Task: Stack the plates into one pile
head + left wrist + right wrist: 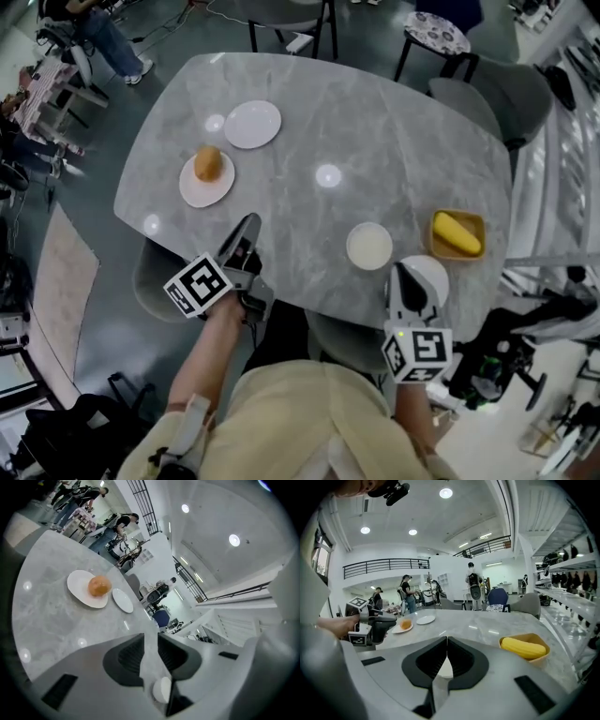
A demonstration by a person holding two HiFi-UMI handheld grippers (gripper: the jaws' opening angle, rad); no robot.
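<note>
Plates: four, all single, none stacked.

Head view: spread over grey table [319, 103]. Far left, bare far plate [252, 124]. Just nearer and left of it, bun plate [190, 190] carrying bun [208, 163]. Right of centre, mid plate [369, 246]. Near right, at table's edge, edge plate [434, 275], partly under right gripper [401, 272]. Right of mid plate, tray [437, 247] with yellow item [457, 233]. Left gripper [248, 225] over near edge, pointing toward far side, well short of bun plate.

Left gripper view: jaws part-way apart, narrow gap, nothing pinched. Through gap only table, plus pale round shape [162, 689] low down, probably mid plate lying beyond; cannot be sure. Bun plate [78, 591] and far plate [123, 600] up left, close together, not touching.

Right gripper view: jaw tips together, gripping nothing. White of edge plate [440, 668] visible through opening behind tips, below rather than between pads. Tray to right; left gripper [391, 619] at far left, in a hand.

Handling, as judged: hard, stiff, glazed ware. Light enough for one gripper, yet slick and liable to chip or crack if dropped or knocked together. Best taken by rim, one pad above and one below, on side nearest gripper. Edge plate likely easiest, lying right at table's near edge. Bun plate awkward: must end on top of pile and stay level, else risk of losing bun.
</note>
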